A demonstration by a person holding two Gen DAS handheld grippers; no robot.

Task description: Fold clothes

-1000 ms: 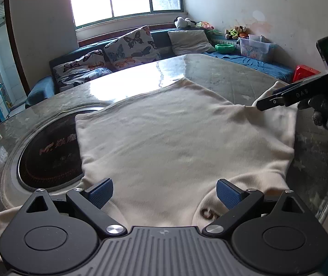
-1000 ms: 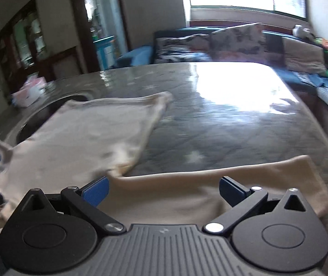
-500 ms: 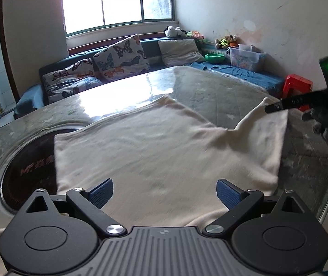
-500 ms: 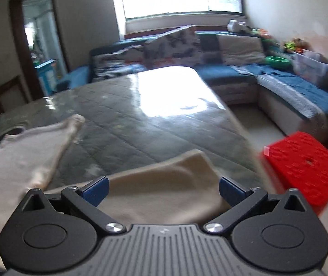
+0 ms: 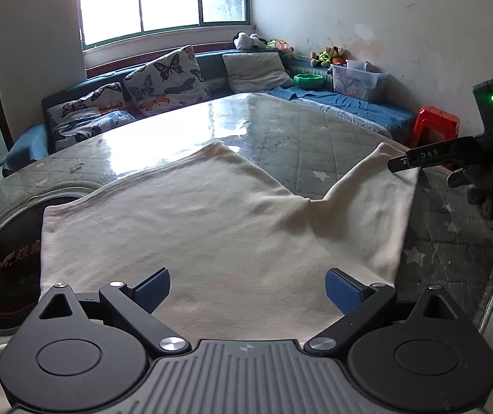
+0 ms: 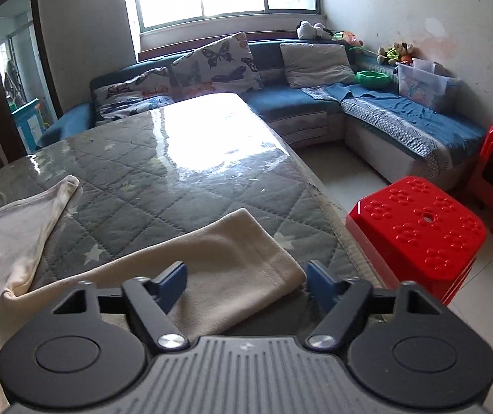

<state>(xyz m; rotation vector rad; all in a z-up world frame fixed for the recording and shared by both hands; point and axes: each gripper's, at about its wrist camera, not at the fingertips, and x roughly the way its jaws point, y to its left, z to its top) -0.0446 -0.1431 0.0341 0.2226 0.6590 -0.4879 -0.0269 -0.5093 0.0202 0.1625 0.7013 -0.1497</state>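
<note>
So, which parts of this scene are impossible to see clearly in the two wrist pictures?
- Near edge of the cream cotton garment: left wrist view, hidden behind the left gripper.
- Sleeve cuff under the right gripper: right wrist view, contact with the closing pads unclear.
- Red lettering in the dark round recess: left wrist view, partly covered by the garment.
- Gloved hand: left wrist view, mostly behind the gripper's handle.

Matt cream cloth garment [image 5: 212,227] lies on a glossy quilted table cover [image 6: 177,172].
</note>
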